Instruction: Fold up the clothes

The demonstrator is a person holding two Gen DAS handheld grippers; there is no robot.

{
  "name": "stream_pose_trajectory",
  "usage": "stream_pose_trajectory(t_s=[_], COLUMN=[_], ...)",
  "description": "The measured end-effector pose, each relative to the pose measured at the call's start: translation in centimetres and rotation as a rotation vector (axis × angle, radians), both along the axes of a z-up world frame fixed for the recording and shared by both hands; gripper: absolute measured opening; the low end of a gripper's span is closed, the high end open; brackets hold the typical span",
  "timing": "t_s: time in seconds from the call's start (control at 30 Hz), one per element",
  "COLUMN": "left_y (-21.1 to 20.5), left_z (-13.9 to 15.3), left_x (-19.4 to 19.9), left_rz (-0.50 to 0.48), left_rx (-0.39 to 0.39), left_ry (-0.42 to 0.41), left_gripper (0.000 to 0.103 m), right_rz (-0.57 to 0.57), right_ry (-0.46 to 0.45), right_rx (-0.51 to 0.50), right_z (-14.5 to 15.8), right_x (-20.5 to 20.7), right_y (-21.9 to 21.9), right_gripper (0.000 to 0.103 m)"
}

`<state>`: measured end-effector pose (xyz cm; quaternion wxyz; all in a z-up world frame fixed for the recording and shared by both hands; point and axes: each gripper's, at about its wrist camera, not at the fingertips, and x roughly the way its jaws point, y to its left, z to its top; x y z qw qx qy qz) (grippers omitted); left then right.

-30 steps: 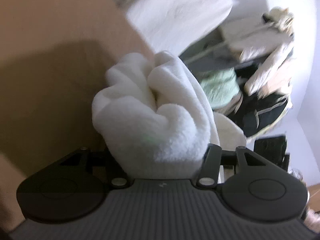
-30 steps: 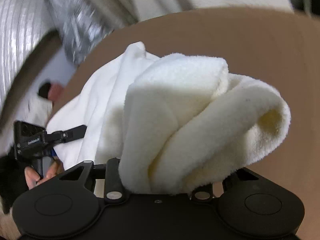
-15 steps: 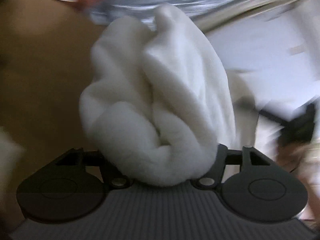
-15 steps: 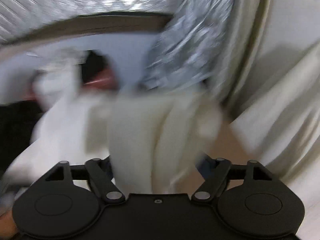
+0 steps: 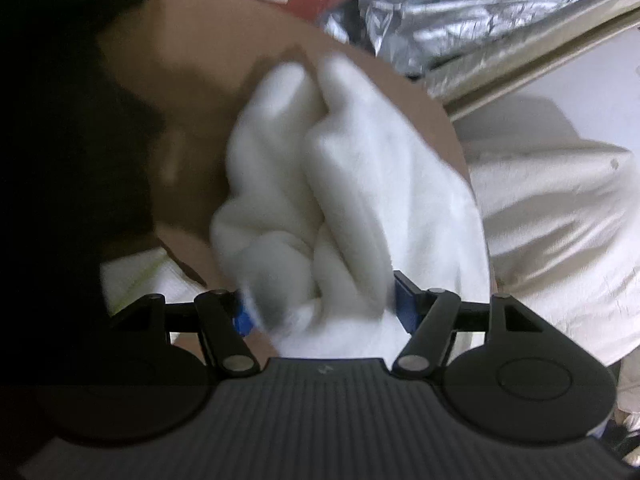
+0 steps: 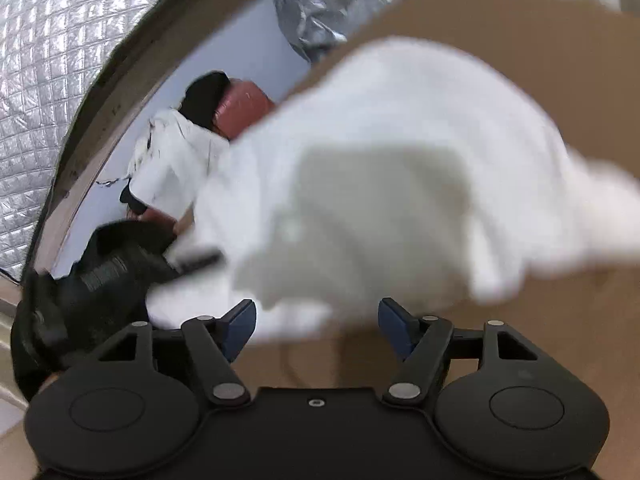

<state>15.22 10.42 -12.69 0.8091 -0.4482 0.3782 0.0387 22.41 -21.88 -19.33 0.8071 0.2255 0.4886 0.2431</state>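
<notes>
White fleece, bunched and soft, fills both views! On the left, the left tool (image 5: 318, 304) has its jaws part-open with the garment (image 5: 340, 200) packed between the blue pads; blur hides whether they press it, so a real grip can't be called. The cloth rises from that tool in 2 thick rolls and leans out over the brown surface (image 5: 200, 100), probably gathered that way to carry a fold across. The surface edge curves just right of the cloth, beyond it a pale draped sheet (image 5: 560, 220), so room that way looks tight; the brown patch up and left is the open ground.

Over to the right: the right tool (image 6: 314, 326) is closing slightly from a wide gape, both pads bare, the garment (image 6: 400, 180) lying just ahead of them, not between. It looks like a let-go, cloth resting on the surface (image 6: 560, 340). Bare brown lies right of the heap; left, the edge drops away.
</notes>
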Motion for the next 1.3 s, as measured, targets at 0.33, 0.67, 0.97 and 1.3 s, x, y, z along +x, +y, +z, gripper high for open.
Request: stream_pose_trajectory(t_s=[0.33, 0.67, 0.97, 1.3], left_y=[0.7, -2.0, -2.3, -11.2], left_z=[2.9, -3.8, -3.3, -4.2], left_x=[-0.2, 3.0, 1.9, 1.2], left_rz=[0.074, -0.112, -0.121, -0.37], left_rx=[0.256, 0.239, 0.225, 0.357], left_ry=[-0.187, 0.091, -0.009, -0.05], left_gripper=[0.086, 0.085, 0.047, 0.049], right_rz=[-0.27, -0.523, -0.509, -0.29], right_ry=[0.136, 0.127, 0.057, -0.341], right_rx=[0.204, 0.425, 0.27, -0.37], right_z=[-4.8, -8.0, -5.2, 2.7], right_x=[-1.0, -1.3, 3.5, 10.2], right_y=[-4.9, -2.4, -3.5, -2.1], right_gripper=[0.08, 0.084, 0.068, 0.076])
